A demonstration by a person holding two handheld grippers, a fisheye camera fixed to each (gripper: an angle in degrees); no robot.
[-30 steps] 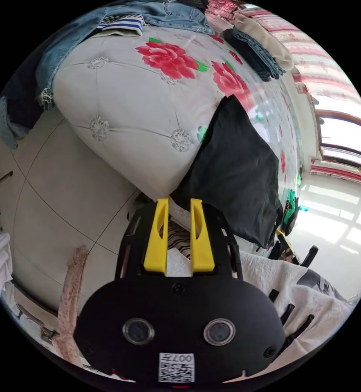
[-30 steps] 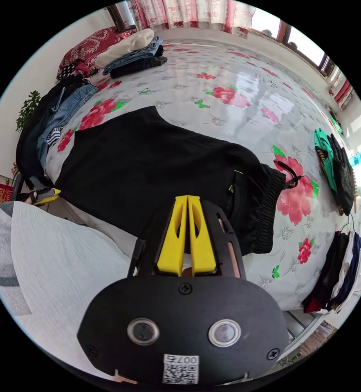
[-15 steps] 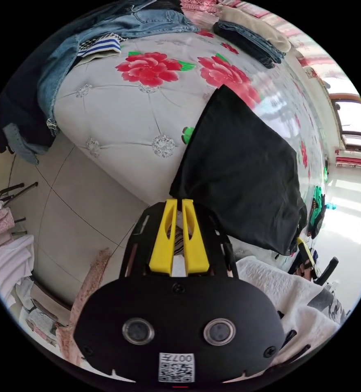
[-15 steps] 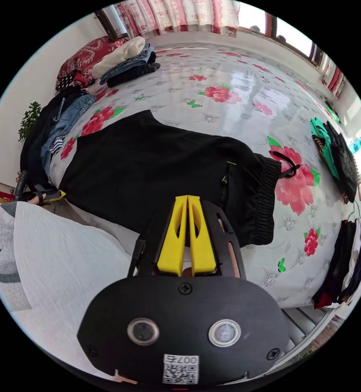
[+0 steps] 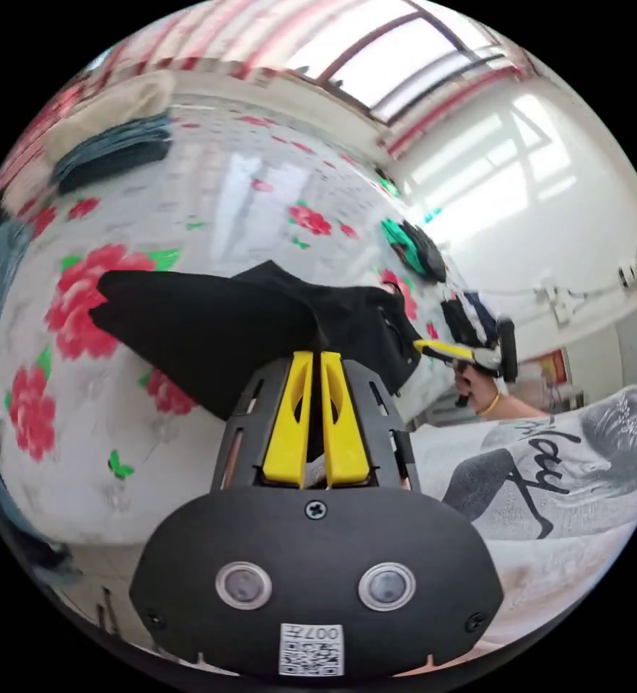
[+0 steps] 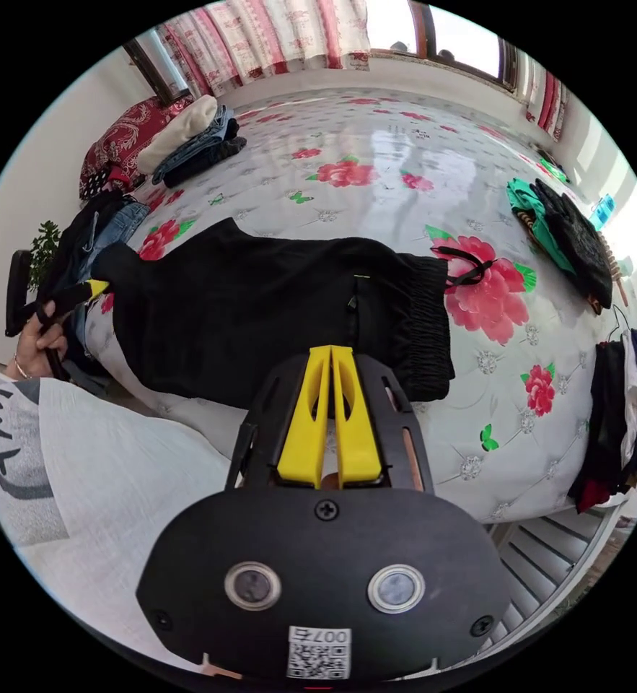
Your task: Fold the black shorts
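Note:
The black shorts [image 6: 260,310] lie spread across the flowered bed [image 6: 405,144], waistband [image 6: 433,325] and drawstring toward the right. In the right gripper view, my right gripper [image 6: 330,354] has its jaws together over the shorts' near edge by the waistband. My left gripper [image 6: 91,290], in a hand, meets the leg end at the left. In the left gripper view, my left gripper [image 5: 311,357] is shut on a bunched fold of the shorts [image 5: 210,325], lifted off the bed. The right gripper [image 5: 437,350] touches their far end.
A folded pile [image 6: 188,141] and a red pillow [image 6: 116,144] sit at the bed's far left. Jeans and dark clothes [image 6: 102,224] heap by the leg end. Green and black garments [image 6: 563,224] lie at the right, and more clothes [image 6: 621,419] hang off the edge. A white shirt [image 6: 102,462] is close.
The left gripper's jaws have closed on the shorts' leg end and raised it. Its camera swung from the floor and bed corner to look across the bed. The right gripper has barely moved.

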